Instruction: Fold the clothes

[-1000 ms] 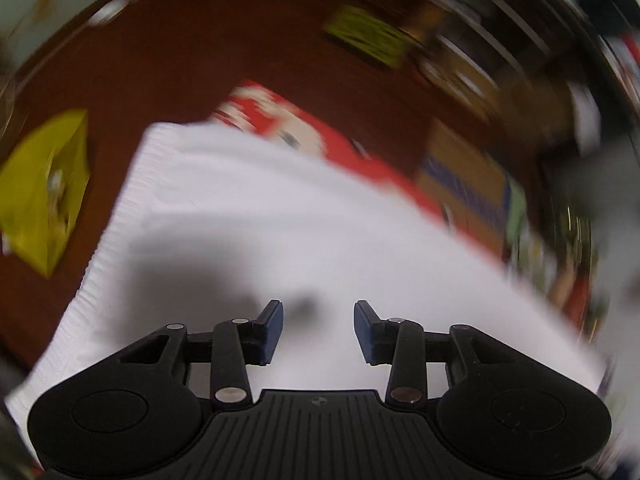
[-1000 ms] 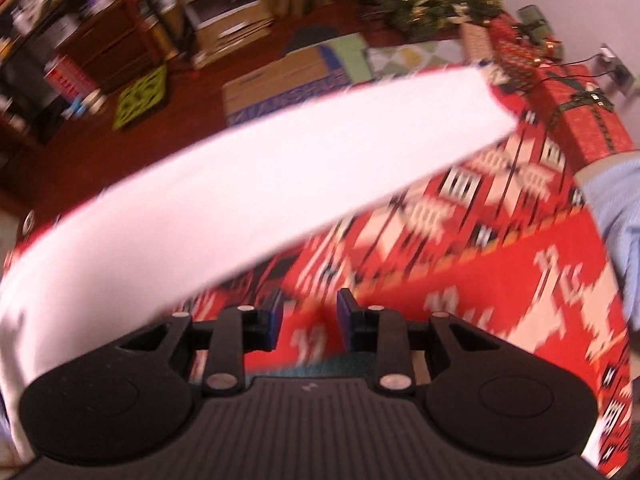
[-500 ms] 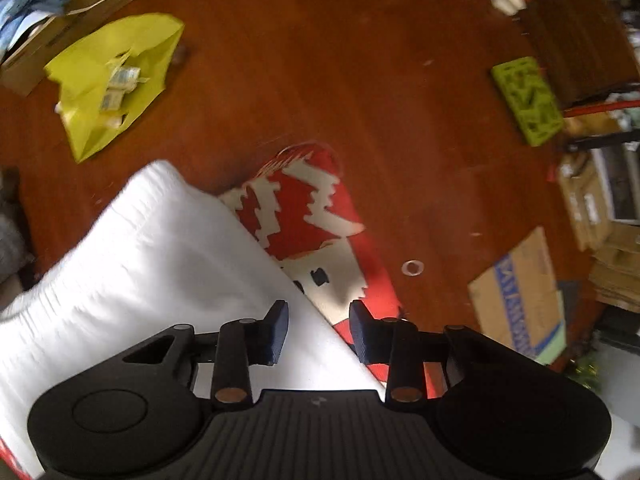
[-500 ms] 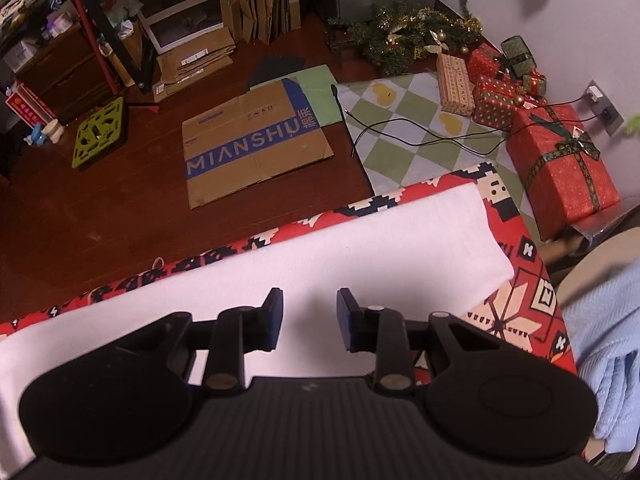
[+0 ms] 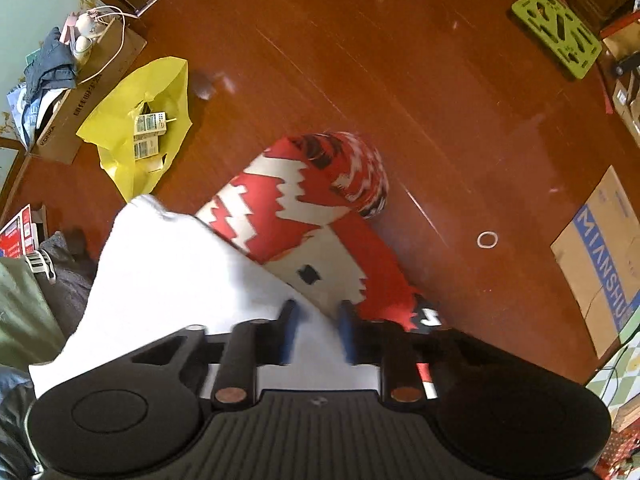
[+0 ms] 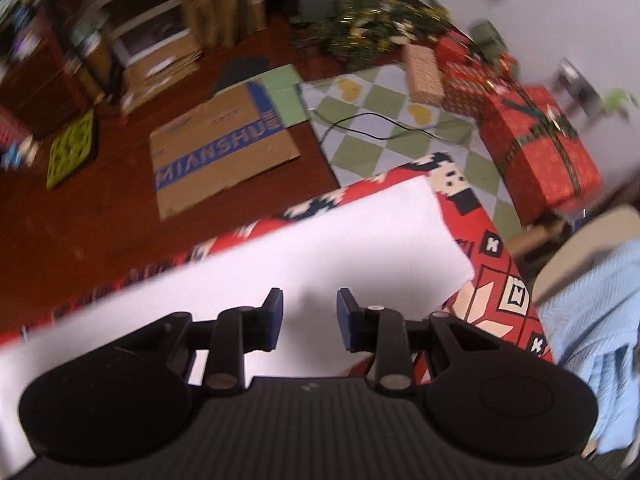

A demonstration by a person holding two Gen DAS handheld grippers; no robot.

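Red patterned cloth [image 6: 500,264] is covering my work surface, with the white garment [image 6: 304,264] lying flat across it. I'm holding both claws part open and empty over it: left gripper [image 5: 316,320], right gripper [image 6: 308,312]. Farther off, cardboard [image 6: 216,152] is lying on the wooden floor [image 5: 400,80].

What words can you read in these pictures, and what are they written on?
"MIANSHU": on the flat cardboard box on the floor, white letters on a blue stripe; the left wrist view shows it too.
"KONKA": seemingly, small and sideways, on the brown carton by the wall.
Small packets in the yellow bag: print too small to read.
Red box at the left edge: print too small to read.
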